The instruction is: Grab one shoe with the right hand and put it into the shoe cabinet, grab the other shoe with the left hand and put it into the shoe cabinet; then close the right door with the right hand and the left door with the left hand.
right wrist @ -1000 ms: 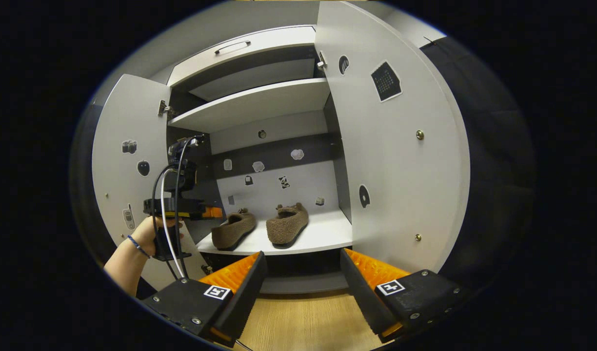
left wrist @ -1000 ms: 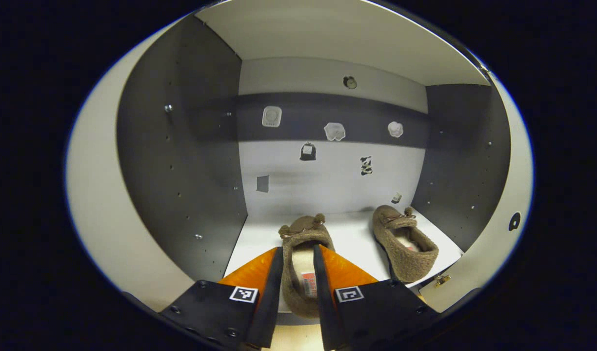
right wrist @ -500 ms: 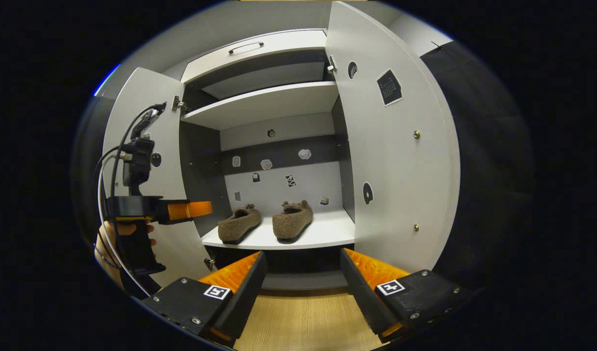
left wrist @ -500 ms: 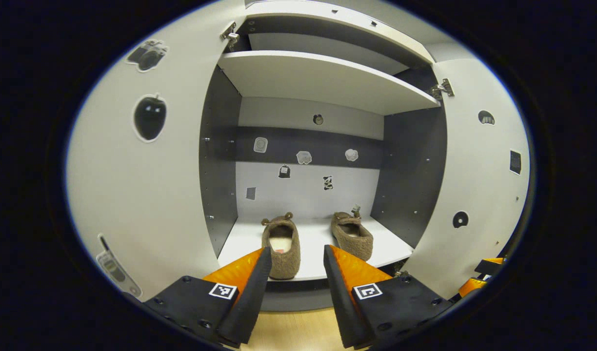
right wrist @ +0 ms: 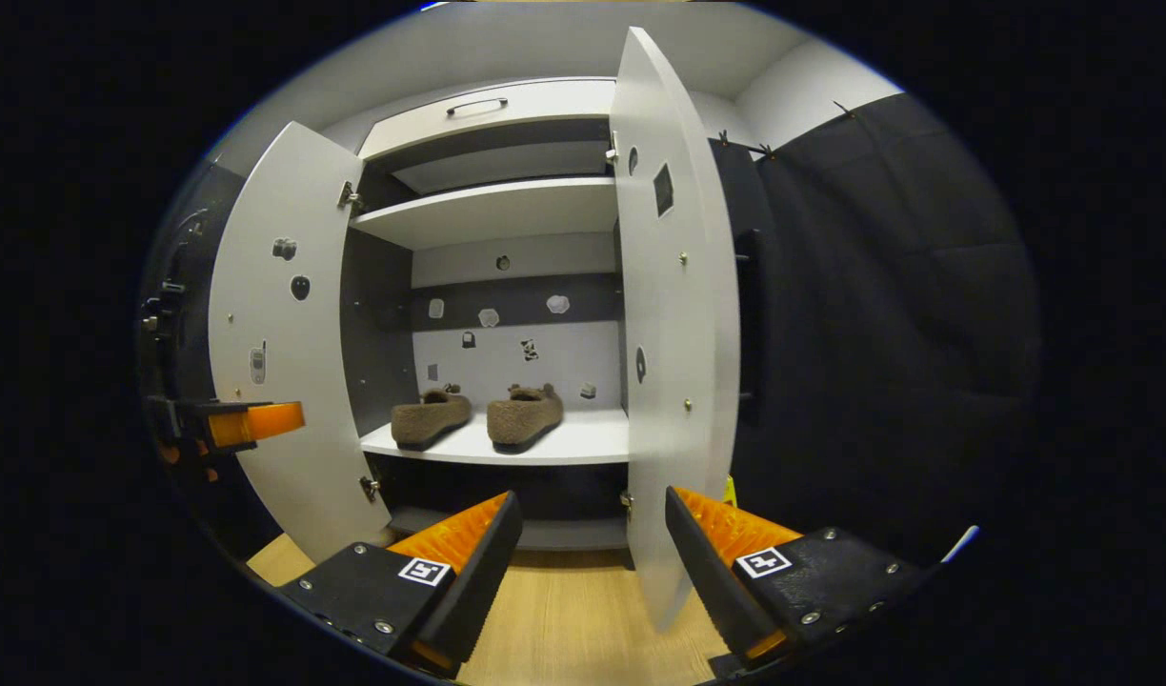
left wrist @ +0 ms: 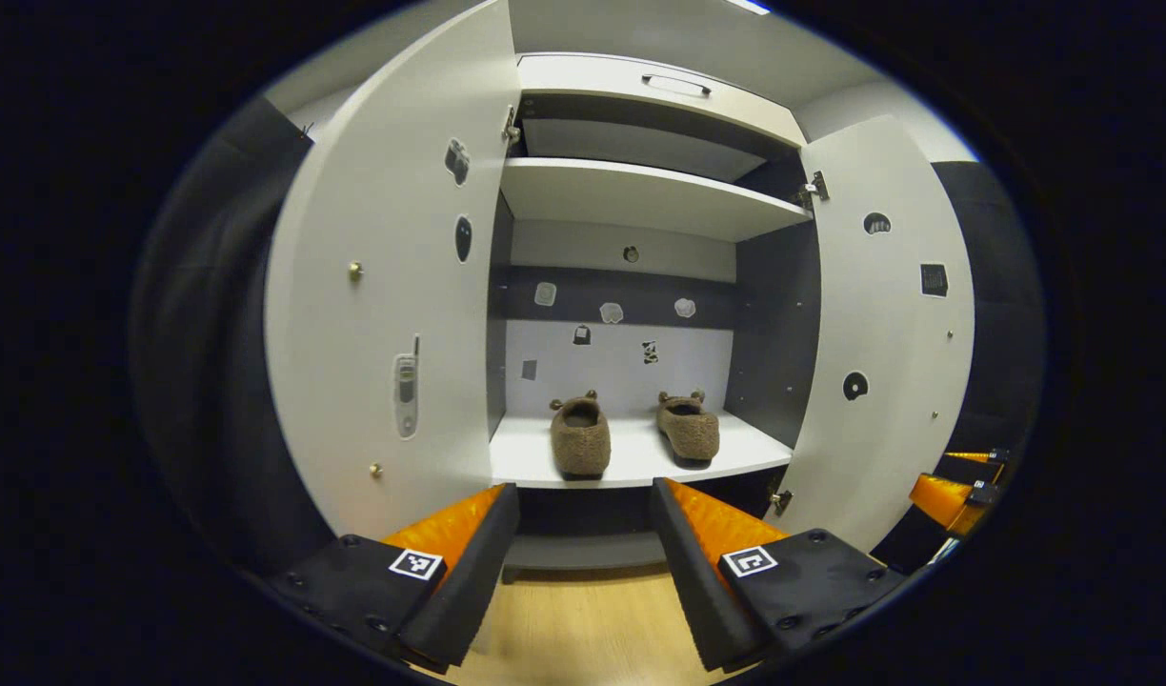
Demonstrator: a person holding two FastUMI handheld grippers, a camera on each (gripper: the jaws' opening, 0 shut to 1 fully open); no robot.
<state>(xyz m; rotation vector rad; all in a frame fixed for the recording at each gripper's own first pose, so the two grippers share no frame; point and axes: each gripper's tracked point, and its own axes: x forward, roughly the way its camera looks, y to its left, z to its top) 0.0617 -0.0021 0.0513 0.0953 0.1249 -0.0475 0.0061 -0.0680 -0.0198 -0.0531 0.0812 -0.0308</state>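
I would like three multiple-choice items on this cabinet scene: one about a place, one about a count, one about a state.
1. Where do the shoes stand?
A. on the wooden floor
B. on the lower white shelf
C. on the upper shelf

2. How many shoes are in the cabinet?
A. one
B. two
C. three

3. What is the state of the cabinet doors?
A. both open
B. both closed
C. left open, right closed

Answers: 1 B, both rest on the lower shelf. 2 B, a pair stands side by side. 3 A, the left door and the right door both swing outward.

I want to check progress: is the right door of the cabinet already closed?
No. In the right gripper view the right door stands wide open, and both shoes on the shelf are visible.
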